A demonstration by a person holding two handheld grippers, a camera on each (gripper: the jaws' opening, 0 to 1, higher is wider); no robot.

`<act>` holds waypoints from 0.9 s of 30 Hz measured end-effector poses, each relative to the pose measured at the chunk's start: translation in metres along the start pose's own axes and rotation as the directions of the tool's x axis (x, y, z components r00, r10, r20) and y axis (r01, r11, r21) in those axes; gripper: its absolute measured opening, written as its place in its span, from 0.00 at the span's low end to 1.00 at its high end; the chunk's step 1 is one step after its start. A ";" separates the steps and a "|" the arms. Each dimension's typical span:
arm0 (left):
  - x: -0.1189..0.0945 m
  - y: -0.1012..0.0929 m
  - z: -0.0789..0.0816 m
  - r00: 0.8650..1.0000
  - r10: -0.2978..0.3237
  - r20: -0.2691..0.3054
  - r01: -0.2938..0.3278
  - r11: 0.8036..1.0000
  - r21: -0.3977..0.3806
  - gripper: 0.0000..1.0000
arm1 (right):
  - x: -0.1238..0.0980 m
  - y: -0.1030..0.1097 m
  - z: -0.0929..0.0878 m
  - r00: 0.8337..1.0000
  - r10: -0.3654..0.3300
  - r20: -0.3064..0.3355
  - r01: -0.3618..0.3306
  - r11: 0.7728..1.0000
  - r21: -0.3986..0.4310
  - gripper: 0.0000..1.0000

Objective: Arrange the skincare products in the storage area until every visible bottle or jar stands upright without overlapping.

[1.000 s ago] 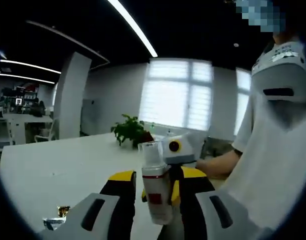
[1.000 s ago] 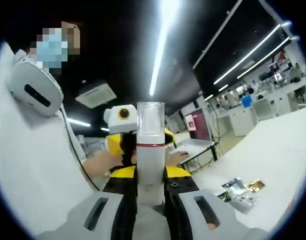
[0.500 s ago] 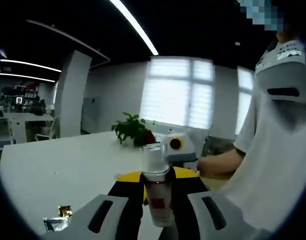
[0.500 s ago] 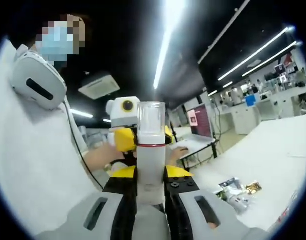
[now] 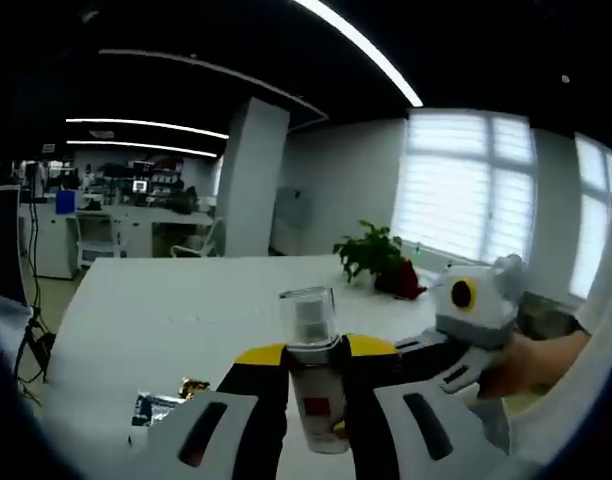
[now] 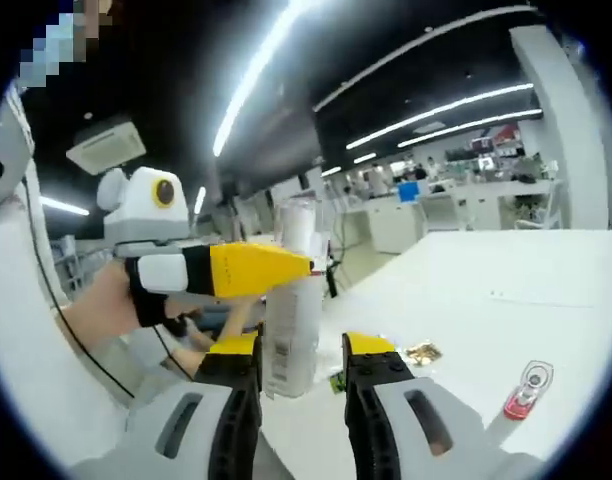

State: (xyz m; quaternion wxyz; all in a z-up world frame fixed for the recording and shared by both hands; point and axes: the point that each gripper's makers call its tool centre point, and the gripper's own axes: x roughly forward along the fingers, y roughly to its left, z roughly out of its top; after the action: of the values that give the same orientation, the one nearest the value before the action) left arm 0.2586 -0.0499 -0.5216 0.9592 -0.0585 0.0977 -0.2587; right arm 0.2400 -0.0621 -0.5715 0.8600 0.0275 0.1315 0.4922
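Your right gripper (image 6: pixel 301 355) has let go of the bottle (image 5: pixel 312 385): its jaws now stand apart, with the bottle just off the left jaw. Your left gripper (image 5: pixel 311 355) now clenches the bottle alone, at 6 o'clock in the left gripper view. The handover looks done; standing it upright on the table (image 5: pixel 176 310) remains.
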 end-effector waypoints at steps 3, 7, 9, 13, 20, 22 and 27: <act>0.001 0.006 0.001 0.995 0.101 0.011 -0.102 0.993 0.060 0.18 | 0.002 0.003 0.004 0.996 -0.082 0.028 0.083 0.996 -0.037 0.25; 0.000 0.004 -0.002 0.989 0.146 0.016 -0.146 0.978 0.150 0.18 | 0.003 0.003 0.005 0.990 -0.133 0.042 0.134 0.990 -0.037 0.28; 0.000 -0.002 -0.003 0.989 0.143 0.024 -0.145 0.978 0.152 0.18 | 0.003 0.001 0.004 0.985 -0.162 0.054 0.162 0.987 0.002 0.28; 0.002 -0.012 -0.002 0.991 0.130 0.037 -0.134 0.977 0.167 0.18 | 0.001 -0.004 0.004 0.977 -0.204 0.063 0.202 0.979 0.034 0.27; 0.002 -0.020 -0.001 0.994 0.101 0.051 -0.108 0.980 0.165 0.18 | -0.006 -0.005 0.008 0.971 -0.231 0.062 0.232 0.973 -0.005 0.19; 0.002 -0.021 -0.002 0.994 0.098 0.048 -0.104 0.981 0.166 0.18 | -0.008 -0.006 0.006 0.972 -0.231 0.051 0.233 0.972 -0.019 0.19; 0.001 -0.028 -0.002 0.998 0.030 0.054 -0.039 0.984 0.173 0.17 | -0.016 -0.008 0.007 0.981 -0.185 0.060 0.188 0.981 -0.048 0.18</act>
State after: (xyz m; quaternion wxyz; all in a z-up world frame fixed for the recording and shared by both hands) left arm 0.2454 -0.0746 -0.5187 0.9672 0.0205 0.0513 -0.2480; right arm 0.2409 -0.0792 -0.5631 0.9060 0.0056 0.0965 0.4121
